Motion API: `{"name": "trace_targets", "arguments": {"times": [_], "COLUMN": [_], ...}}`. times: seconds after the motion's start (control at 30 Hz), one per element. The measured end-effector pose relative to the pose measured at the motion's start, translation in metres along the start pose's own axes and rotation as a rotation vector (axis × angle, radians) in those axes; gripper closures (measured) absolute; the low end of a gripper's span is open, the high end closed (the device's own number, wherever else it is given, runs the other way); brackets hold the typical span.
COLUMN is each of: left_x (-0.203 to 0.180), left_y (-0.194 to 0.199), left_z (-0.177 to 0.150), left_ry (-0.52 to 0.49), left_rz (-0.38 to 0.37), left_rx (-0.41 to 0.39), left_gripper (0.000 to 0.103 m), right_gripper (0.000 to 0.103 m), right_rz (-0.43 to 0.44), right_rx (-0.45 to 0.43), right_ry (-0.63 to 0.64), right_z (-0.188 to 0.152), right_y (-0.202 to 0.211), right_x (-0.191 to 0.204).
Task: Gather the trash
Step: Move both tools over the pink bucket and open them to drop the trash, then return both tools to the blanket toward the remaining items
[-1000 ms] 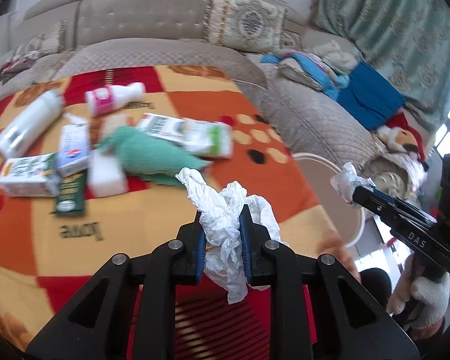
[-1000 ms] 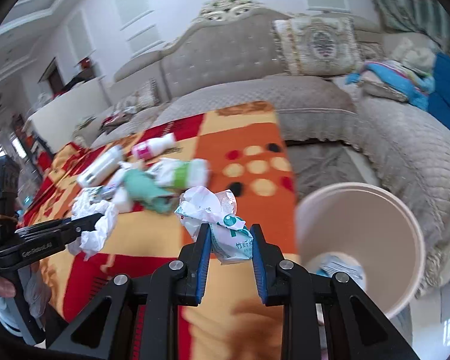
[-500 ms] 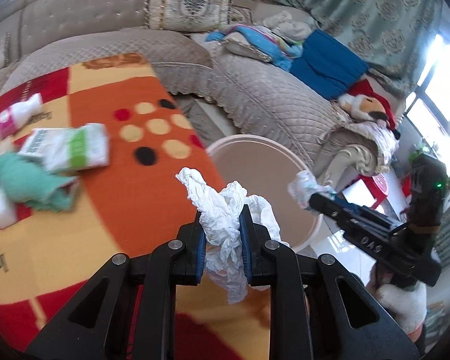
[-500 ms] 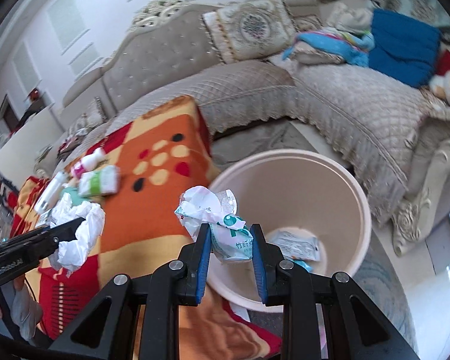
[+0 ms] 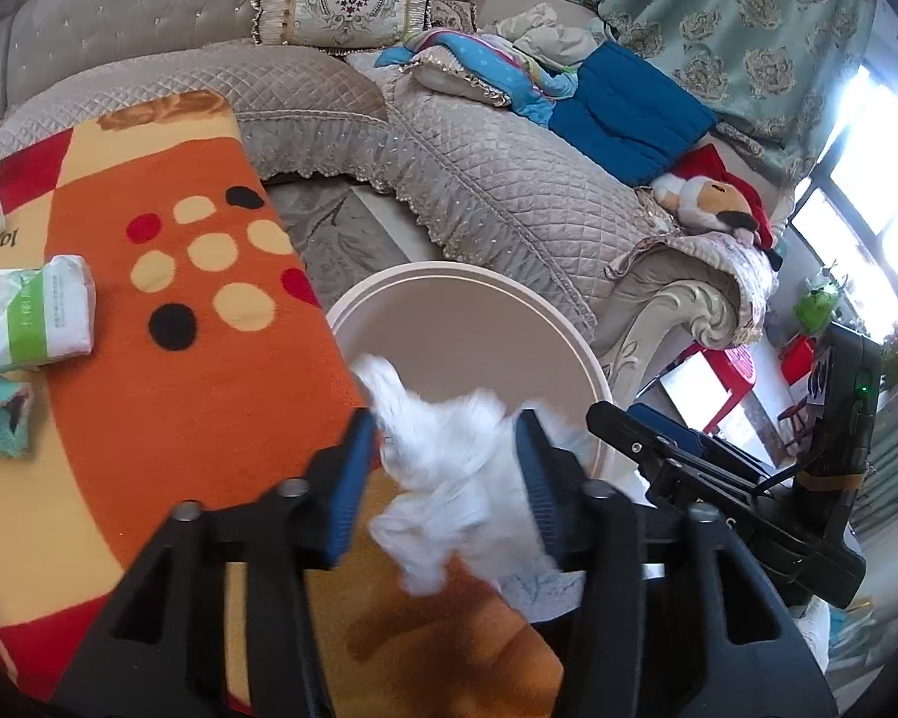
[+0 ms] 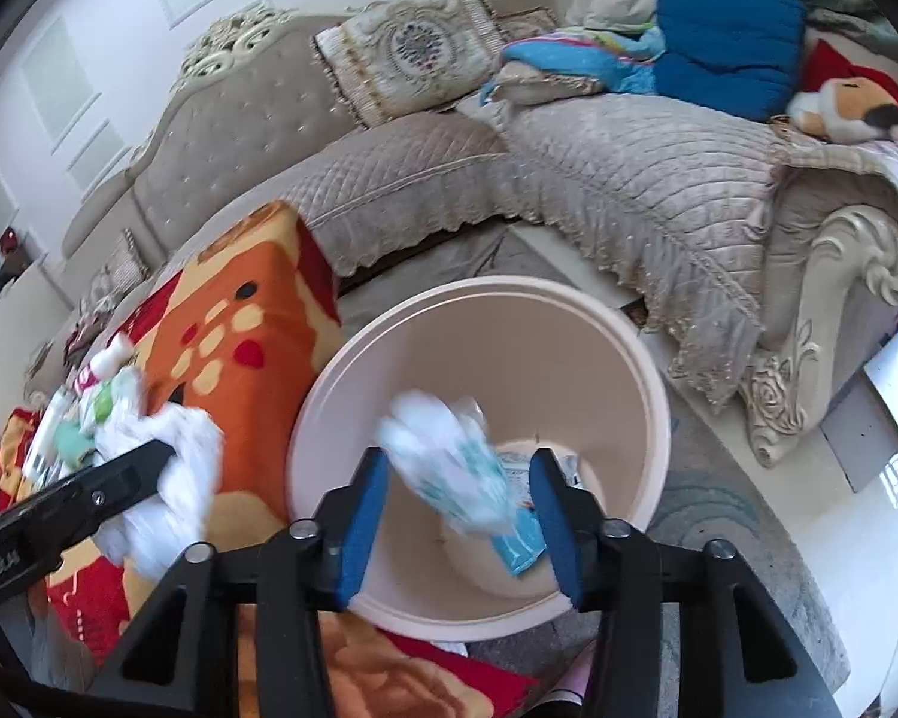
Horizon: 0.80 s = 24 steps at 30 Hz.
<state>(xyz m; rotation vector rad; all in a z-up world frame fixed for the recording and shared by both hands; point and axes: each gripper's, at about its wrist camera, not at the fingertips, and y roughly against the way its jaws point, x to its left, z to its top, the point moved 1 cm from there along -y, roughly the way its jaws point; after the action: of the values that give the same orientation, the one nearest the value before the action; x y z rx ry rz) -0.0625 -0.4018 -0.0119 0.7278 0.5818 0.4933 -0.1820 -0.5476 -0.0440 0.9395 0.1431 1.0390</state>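
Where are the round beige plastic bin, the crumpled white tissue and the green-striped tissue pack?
Round beige plastic bin (image 6: 658, 413): right wrist view, right rim.
Crumpled white tissue (image 5: 449, 455): left wrist view, its middle.
Green-striped tissue pack (image 5: 30, 314): left wrist view, green stripe.

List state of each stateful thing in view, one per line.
left gripper: open, white tissue loose between the fingers
right gripper: open, printed wrapper blurred between the fingers, above the bin
bin: upright, trash at bottom
tissue pack: lying on blanket

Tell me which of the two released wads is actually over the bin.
The teal-printed wrapper between the right gripper jaws, seen against the bin interior. The plain white tissue at the left gripper hangs at the rim, partly over the blanket.
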Motion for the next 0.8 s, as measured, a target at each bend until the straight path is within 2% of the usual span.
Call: {"name": "trace_targets", "arguments": {"times": [0.2,0.5,0.63,0.8], "left_x": [0.004,0.020,0.032,0.052], "left_y": [0.004,0.026,0.037,0.055], "left_z": [-0.004,-0.015,-0.021,-0.028], "left_ry": [-0.004,-0.013,-0.002,0.024], "left_rz": [0.025,0.098,0.132,0.171], "left_rx": [0.001,-0.035,-0.050,-0.074], "left_gripper": [0.046,0.046,0.046,0.046], "right_gripper": [0.055,0.054,0.043,0.042], "right_rz": [0.003,0.039,0.052,0.080], "right_rx": [0.007,0.013,0.011,0.018], "right_ry": [-0.005,0.058,0.090,0.129], "right_z": [0.000,-0.004,-0.005,-0.008], "right_y": [0.001,0.004,0.005,0.005], "right_x": [0.000,0.029,0.045,0.069]}}
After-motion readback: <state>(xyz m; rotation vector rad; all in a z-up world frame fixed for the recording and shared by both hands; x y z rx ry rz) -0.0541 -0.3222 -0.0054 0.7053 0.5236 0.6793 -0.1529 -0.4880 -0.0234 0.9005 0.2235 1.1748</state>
